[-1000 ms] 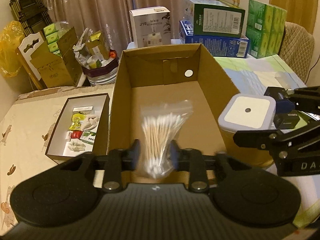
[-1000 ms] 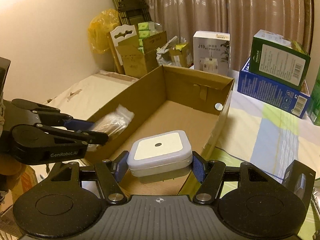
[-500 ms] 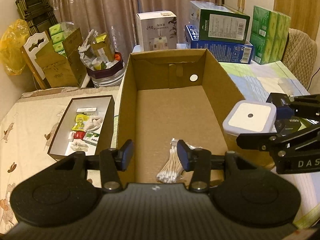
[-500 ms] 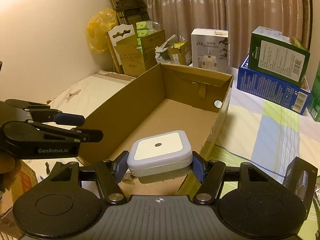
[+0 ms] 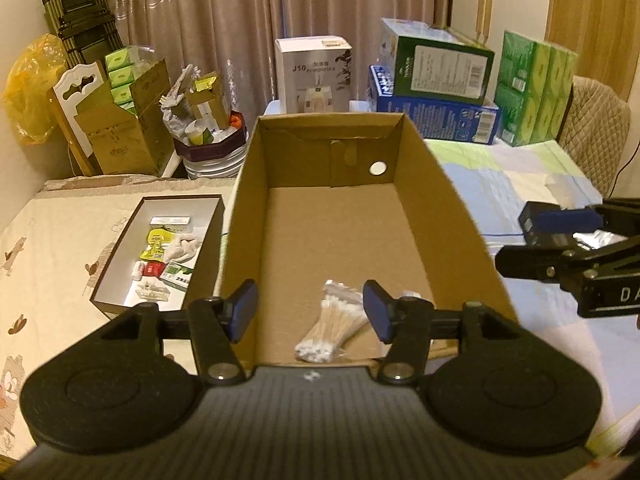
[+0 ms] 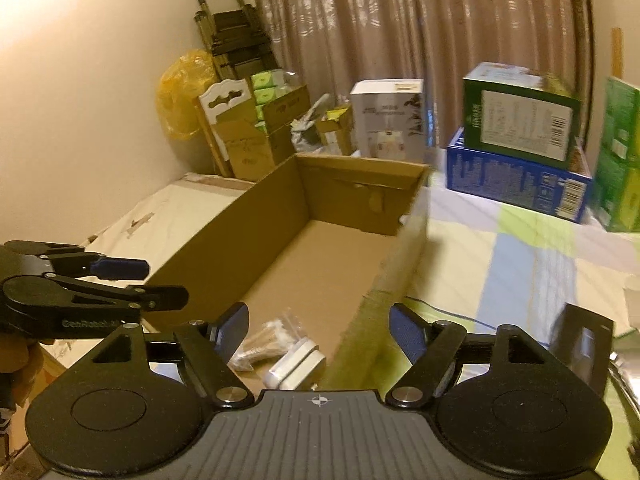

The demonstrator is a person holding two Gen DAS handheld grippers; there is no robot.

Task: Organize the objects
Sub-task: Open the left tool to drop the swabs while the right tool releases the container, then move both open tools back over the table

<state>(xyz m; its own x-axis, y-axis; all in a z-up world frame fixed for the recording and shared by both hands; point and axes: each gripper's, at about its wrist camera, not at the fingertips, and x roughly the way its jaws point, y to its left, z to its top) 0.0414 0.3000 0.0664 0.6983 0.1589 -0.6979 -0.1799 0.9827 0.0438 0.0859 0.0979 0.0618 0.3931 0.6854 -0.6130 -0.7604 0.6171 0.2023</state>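
Right wrist view: both tools, left (image 6: 120,280) and right (image 6: 318,326), are held apart above the brown cardboard box (image 6: 280,216), where a clear bag of cotton swabs (image 6: 266,338) is seen.

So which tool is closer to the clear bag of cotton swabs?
Left. The left tool hangs open right above the clear bag of cotton swabs; the right tool is open farther off, by the box's right wall.

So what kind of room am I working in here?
Probably a bedroom or spare room used for storage: a patchwork bedspread underfoot, closed curtains behind, and stacked retail boxes around the open cardboard box.
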